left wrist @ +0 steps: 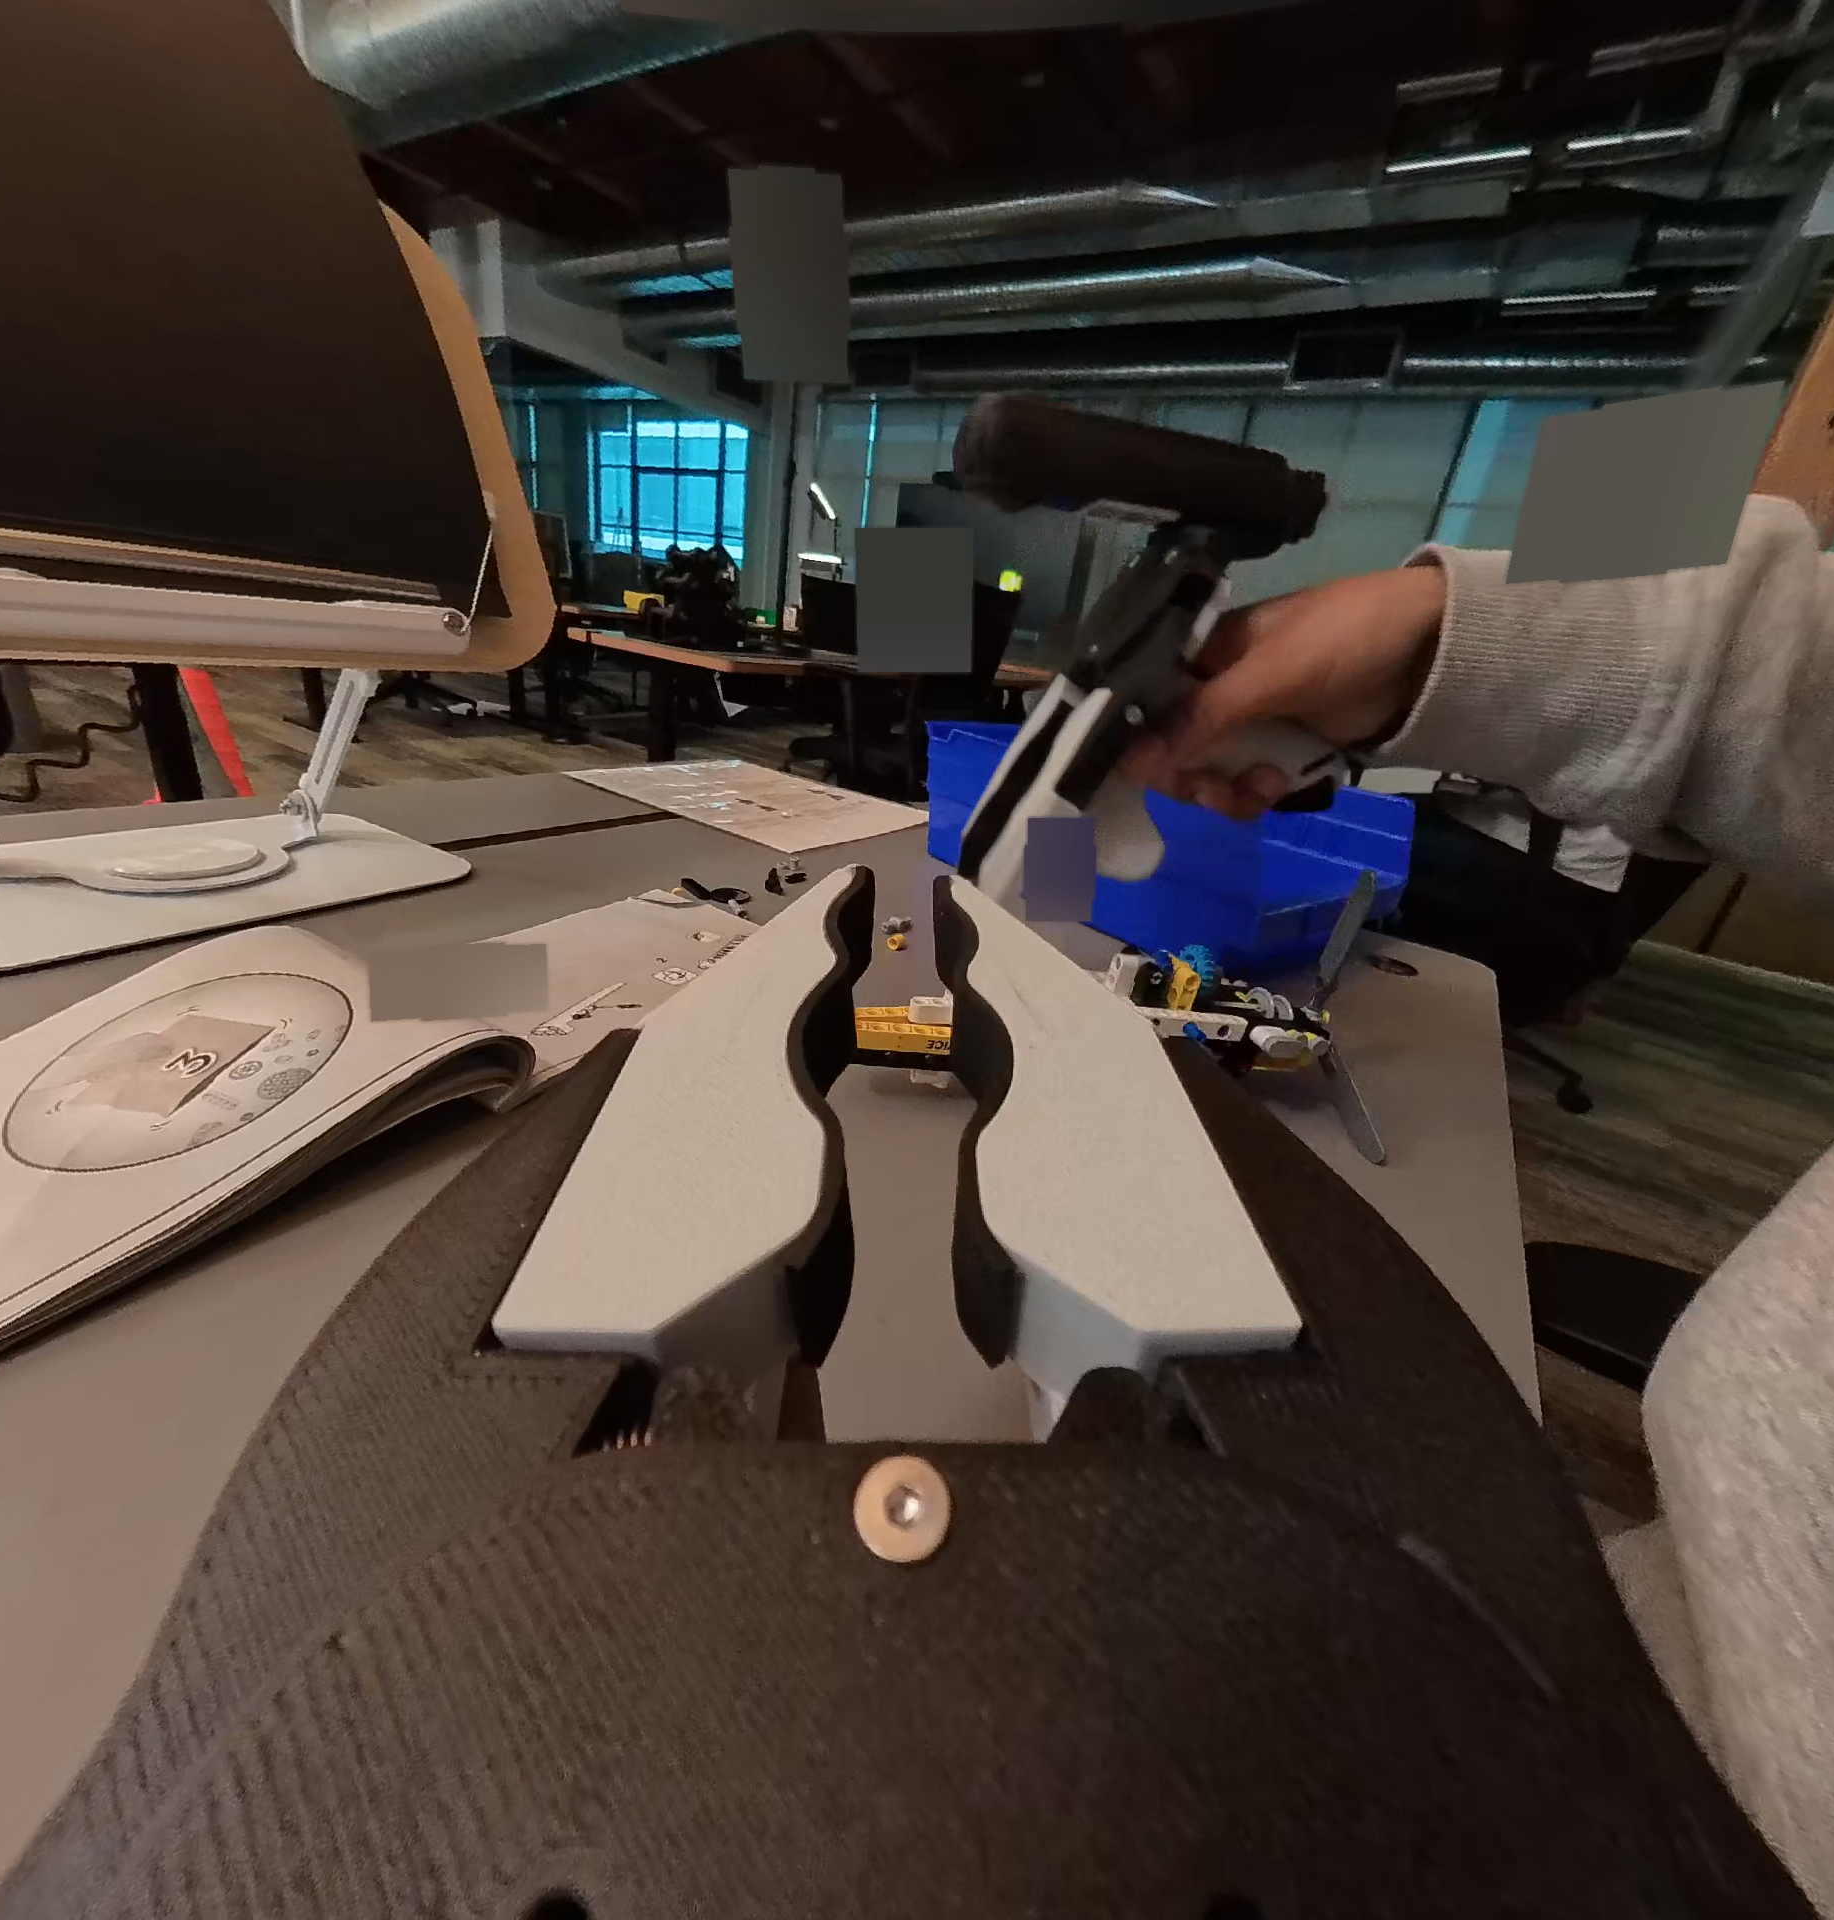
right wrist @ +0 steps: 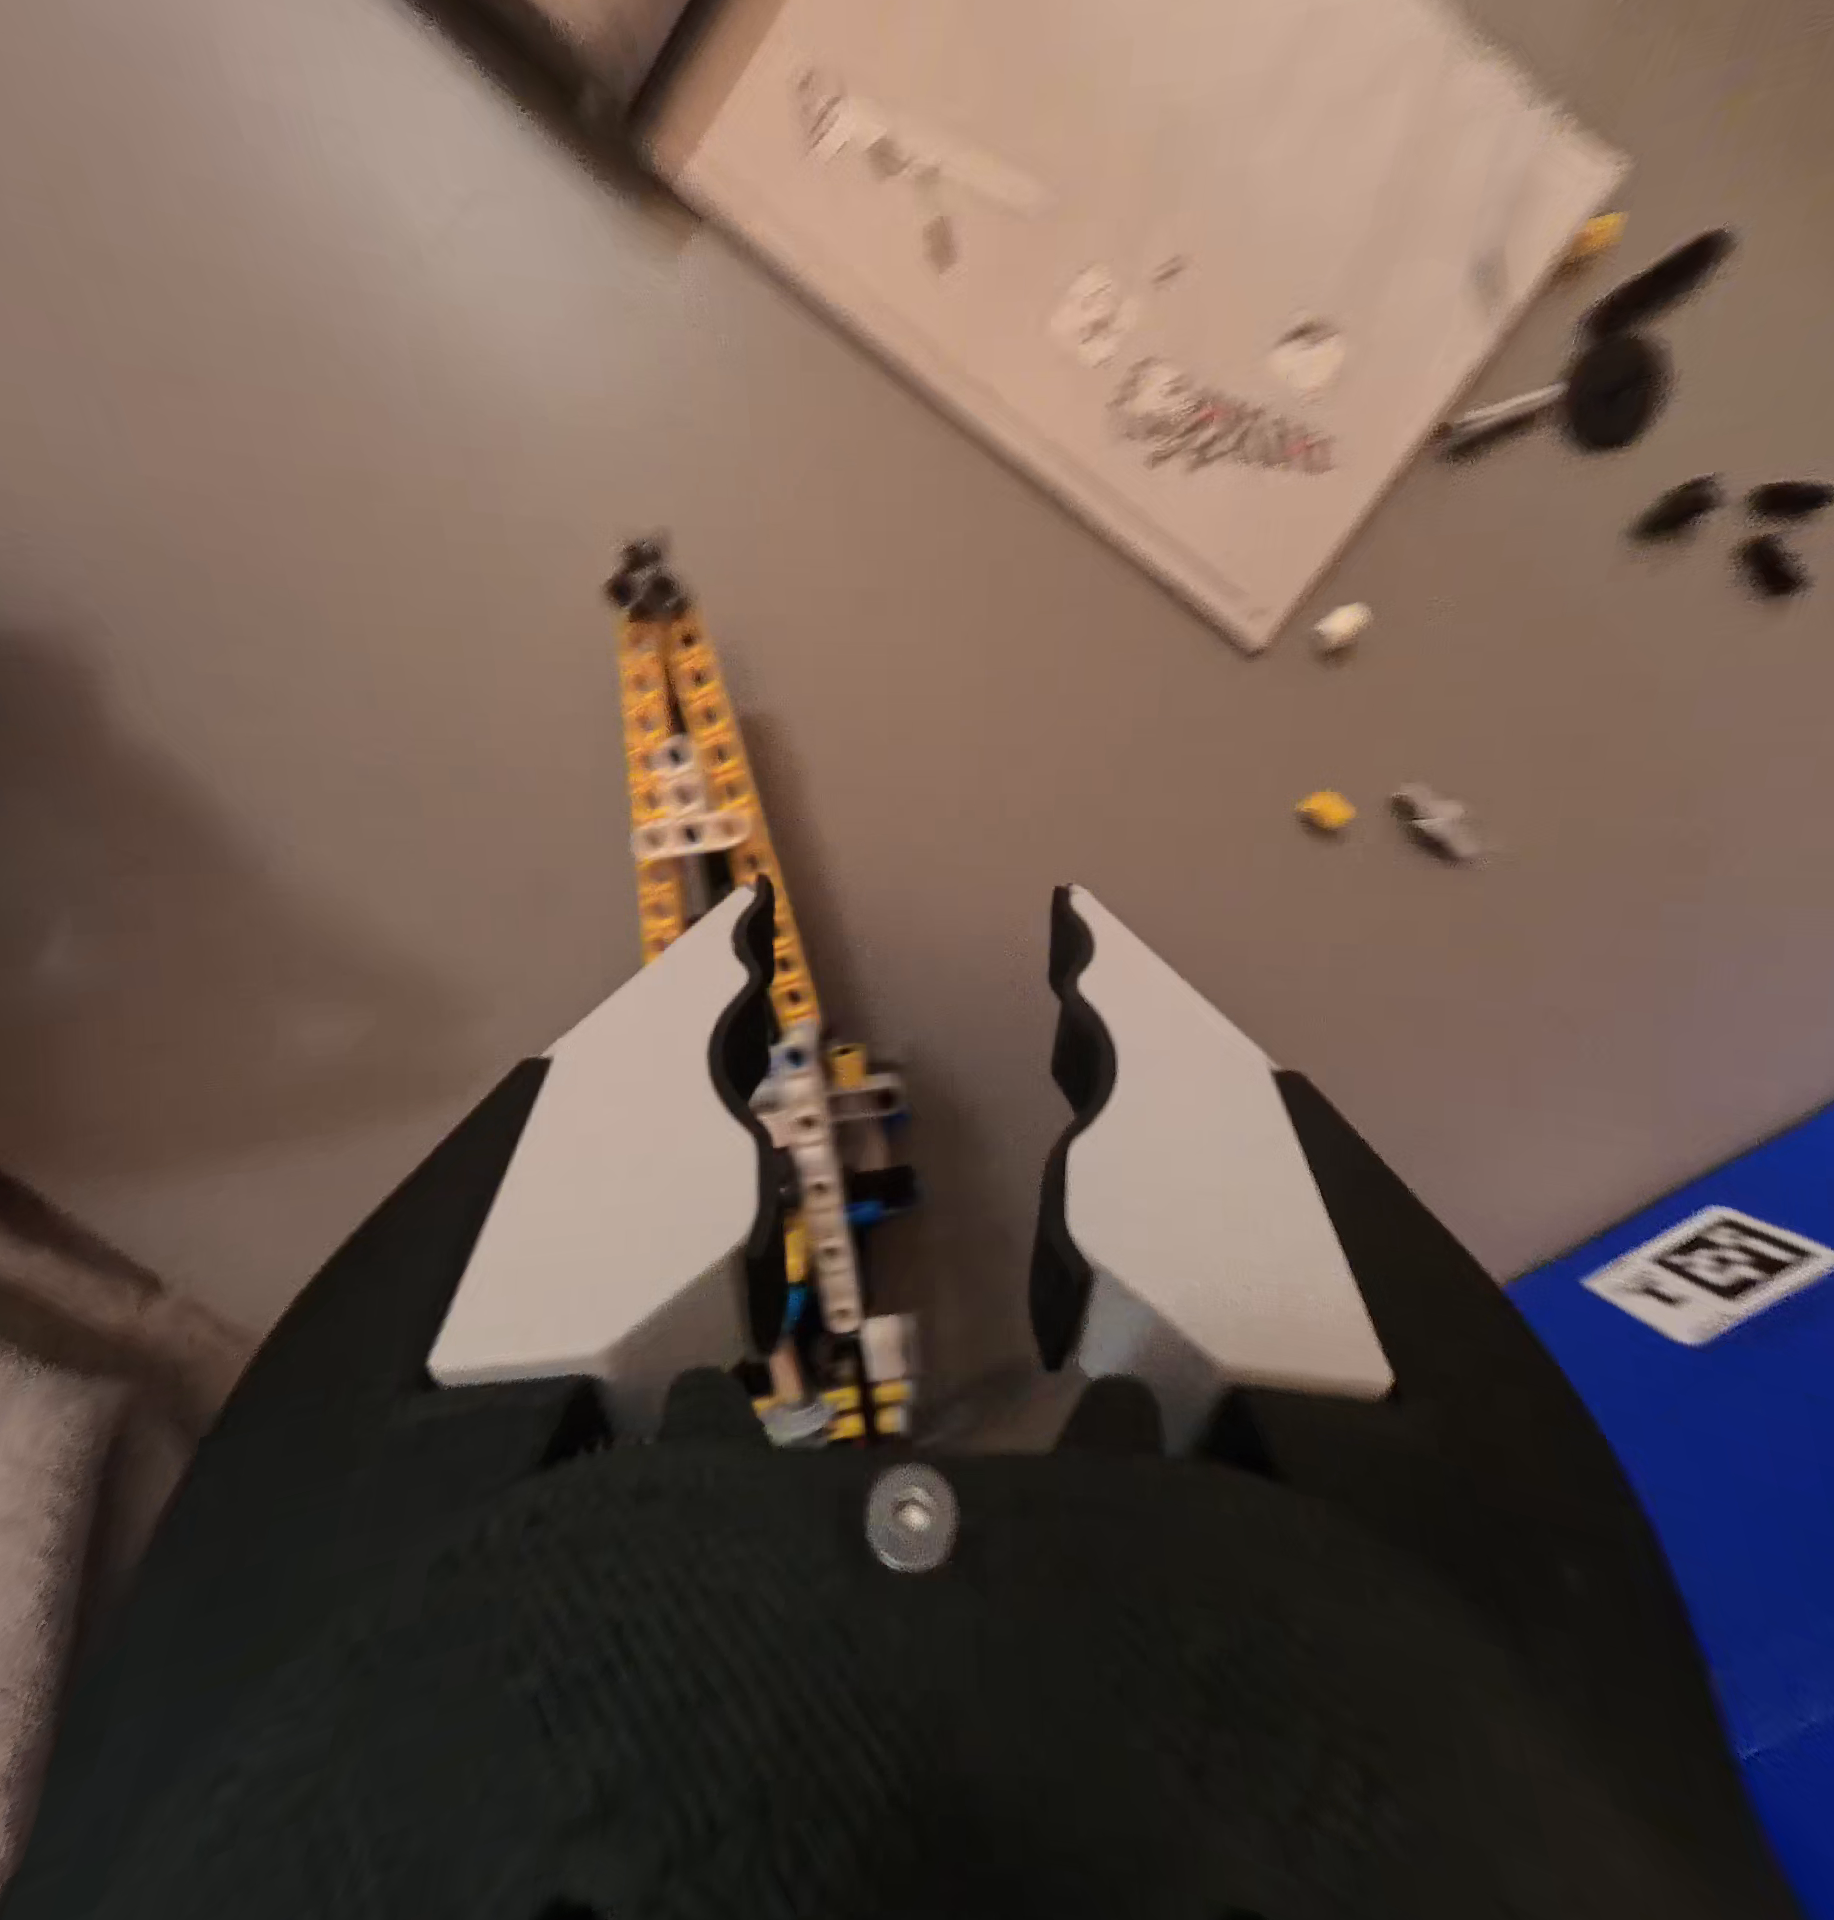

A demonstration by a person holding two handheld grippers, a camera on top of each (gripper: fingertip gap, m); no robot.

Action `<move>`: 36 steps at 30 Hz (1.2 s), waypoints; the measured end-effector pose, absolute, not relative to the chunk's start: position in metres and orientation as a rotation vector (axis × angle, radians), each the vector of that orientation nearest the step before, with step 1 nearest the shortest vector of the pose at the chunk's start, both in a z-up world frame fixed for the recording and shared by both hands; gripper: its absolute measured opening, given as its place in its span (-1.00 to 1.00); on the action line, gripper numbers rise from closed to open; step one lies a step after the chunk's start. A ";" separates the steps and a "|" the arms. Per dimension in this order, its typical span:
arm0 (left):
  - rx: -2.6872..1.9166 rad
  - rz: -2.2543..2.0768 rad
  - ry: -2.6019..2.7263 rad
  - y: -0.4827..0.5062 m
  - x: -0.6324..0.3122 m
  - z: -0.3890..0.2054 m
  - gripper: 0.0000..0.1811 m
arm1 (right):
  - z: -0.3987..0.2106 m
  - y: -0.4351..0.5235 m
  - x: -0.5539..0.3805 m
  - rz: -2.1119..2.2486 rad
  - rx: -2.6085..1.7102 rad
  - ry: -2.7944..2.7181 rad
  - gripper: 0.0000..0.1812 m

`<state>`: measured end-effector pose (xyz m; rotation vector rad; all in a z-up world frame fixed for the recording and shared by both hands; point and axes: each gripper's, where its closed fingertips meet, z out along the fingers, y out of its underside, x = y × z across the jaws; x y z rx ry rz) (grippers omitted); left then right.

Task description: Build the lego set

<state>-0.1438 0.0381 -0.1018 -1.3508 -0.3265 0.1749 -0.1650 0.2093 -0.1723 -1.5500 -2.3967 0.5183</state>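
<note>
Table (left wrist: 165, 1455) — grey, office beyond

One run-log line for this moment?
left gripper: open, empty | right gripper: open, above yellow lego assembly | assembly on table | loose pieces nearby

Lego model's (right wrist: 721, 790) near end hid behind right gripper's (right wrist: 908, 904) left finger, loose black pieces (right wrist: 1744, 520) blurred, blue bin (right wrist: 1723, 1455) cropped.

Open-plan office — exposed ducts (left wrist: 1048, 281) on a dark ceiling, blue-lit windows (left wrist: 674, 488) at the back, rows of desks (left wrist: 705, 665) on wood-look floor (left wrist: 1682, 1081); grey worktop (left wrist: 539, 831) up front — dim light overall.
</note>
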 end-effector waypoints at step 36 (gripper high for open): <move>-1.358 0.143 -0.356 0.038 -0.143 -0.103 -0.91 | -0.214 0.320 -0.264 0.184 -1.093 -2.734 -1.00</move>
